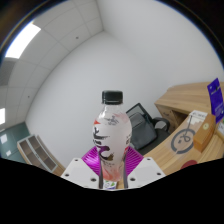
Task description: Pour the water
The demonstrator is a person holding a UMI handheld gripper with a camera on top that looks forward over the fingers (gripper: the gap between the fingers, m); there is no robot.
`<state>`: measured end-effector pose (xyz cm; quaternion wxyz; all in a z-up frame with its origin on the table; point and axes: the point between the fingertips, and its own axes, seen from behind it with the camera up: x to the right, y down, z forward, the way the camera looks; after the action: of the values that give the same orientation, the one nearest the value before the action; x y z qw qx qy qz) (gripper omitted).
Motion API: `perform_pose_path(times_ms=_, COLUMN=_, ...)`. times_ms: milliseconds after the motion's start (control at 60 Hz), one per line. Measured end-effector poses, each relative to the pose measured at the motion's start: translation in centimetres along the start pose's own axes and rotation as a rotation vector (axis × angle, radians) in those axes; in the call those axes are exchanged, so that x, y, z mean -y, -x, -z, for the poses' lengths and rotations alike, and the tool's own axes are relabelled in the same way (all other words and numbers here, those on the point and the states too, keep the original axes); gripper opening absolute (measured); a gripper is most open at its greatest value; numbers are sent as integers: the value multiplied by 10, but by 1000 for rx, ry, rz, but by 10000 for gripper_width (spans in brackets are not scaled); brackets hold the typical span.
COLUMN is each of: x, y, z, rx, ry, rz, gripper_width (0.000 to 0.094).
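A clear plastic bottle (111, 135) with a black cap and a white label with dark and pink print stands upright between my fingers. My gripper (111, 163) is shut on the bottle's lower body, with the magenta pads (96, 158) pressed against both its sides. The bottle is lifted well above the furniture, against the white wall and ceiling. Its base is hidden between the fingers. No cup or other vessel is in view.
A wooden desk (190, 120) stands to the right with a small box (197, 131) and a purple item (215, 97) on it. A dark office chair (143, 131) sits behind the bottle. A white radiator-like unit (38, 155) is at the left. Ceiling light panel (22, 40) above.
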<state>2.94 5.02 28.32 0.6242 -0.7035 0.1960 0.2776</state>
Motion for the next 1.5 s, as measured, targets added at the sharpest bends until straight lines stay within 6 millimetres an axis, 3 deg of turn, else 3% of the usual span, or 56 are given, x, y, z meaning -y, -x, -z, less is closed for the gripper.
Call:
perform_pose_path(times_ms=83, x=16, y=-43, z=6, rx=-82, ry=-23, rz=242, gripper_width=273)
perform_pose_path(times_ms=167, x=18, y=-81, z=7, rx=-179, ry=-21, rz=451, gripper_width=273)
perform_pose_path(times_ms=333, x=-11, y=-167, z=6, rx=-289, ry=61, rz=611, gripper_width=272)
perform_pose_path(times_ms=417, x=-26, y=-198, z=9, rx=-325, ry=97, rz=638, gripper_width=272)
perform_pose_path(times_ms=683, x=-67, y=-255, z=11, rx=-363, ry=170, rz=601, gripper_width=276)
perform_pose_path(times_ms=850, x=-66, y=-255, z=15, rx=-372, ry=123, rz=599, gripper_width=329)
perform_pose_path(times_ms=1000, x=-66, y=-255, z=13, rx=-386, ry=149, rz=606, gripper_width=492)
perform_pose_path(times_ms=1033, x=-68, y=-257, z=16, rx=-399, ry=167, rz=605, gripper_width=558)
perform_pose_path(times_ms=1117, x=-68, y=-253, z=24, rx=-422, ry=194, rz=590, gripper_width=848)
perform_pose_path(times_ms=1167, x=-66, y=-249, z=32, rx=-437, ry=202, rz=578, gripper_width=851)
perform_pose_path(times_ms=1317, x=-58, y=-220, z=73, rx=-479, ry=219, rz=571, gripper_width=861)
perform_pose_path(times_ms=1500, x=-62, y=-153, z=160, rx=-521, ry=254, rz=573, gripper_width=859)
